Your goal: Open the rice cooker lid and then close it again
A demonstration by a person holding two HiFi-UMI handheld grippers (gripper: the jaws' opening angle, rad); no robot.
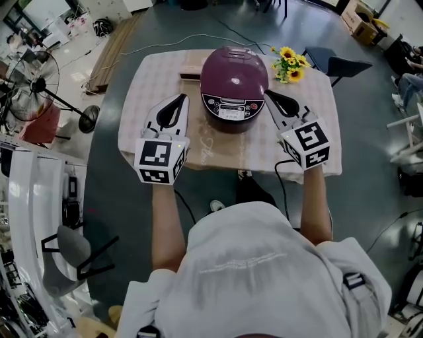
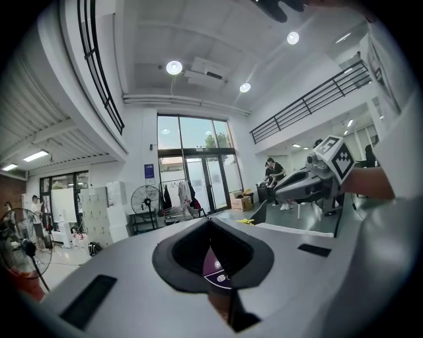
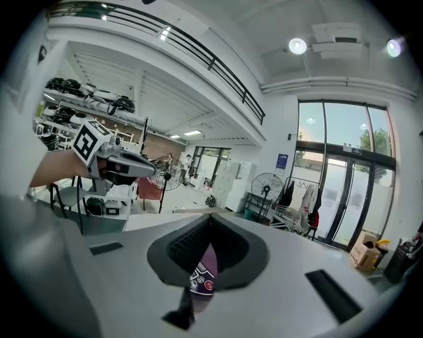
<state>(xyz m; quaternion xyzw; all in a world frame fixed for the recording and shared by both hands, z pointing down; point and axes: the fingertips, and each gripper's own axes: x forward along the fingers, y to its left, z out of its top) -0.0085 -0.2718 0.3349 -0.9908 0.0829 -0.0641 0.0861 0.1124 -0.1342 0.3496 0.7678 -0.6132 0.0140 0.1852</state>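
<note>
The rice cooker (image 1: 234, 89) is sitting mid-table (image 1: 218, 158), its lid (image 1: 234, 69) down. The left tool (image 1: 179, 100) and right tool (image 1: 270, 95) are flanking it, each with jaws pressed together on nothing. I am judging that the narrow tips are risking a slip off the glossy lid. A sideways shove could also send the cooker sliding towards the sunflowers (image 1: 291, 65).

A: Site type?
B: Lab or workshop hall, high-ceilinged, open-plan.
A: Evidence?
B: Mezzanine railing (image 2: 310, 100). Tall glass doors (image 2: 198, 165). Lockers (image 2: 99, 211). Standing fan (image 2: 147, 200). Stocked shelves (image 3: 79, 105). Cardboard boxes (image 1: 357, 16). Grey floor (image 1: 112, 198). Round ceiling lights (image 2: 174, 67).
A: Domestic fittings?
B: One clothed table (image 1: 152, 79) only.
</note>
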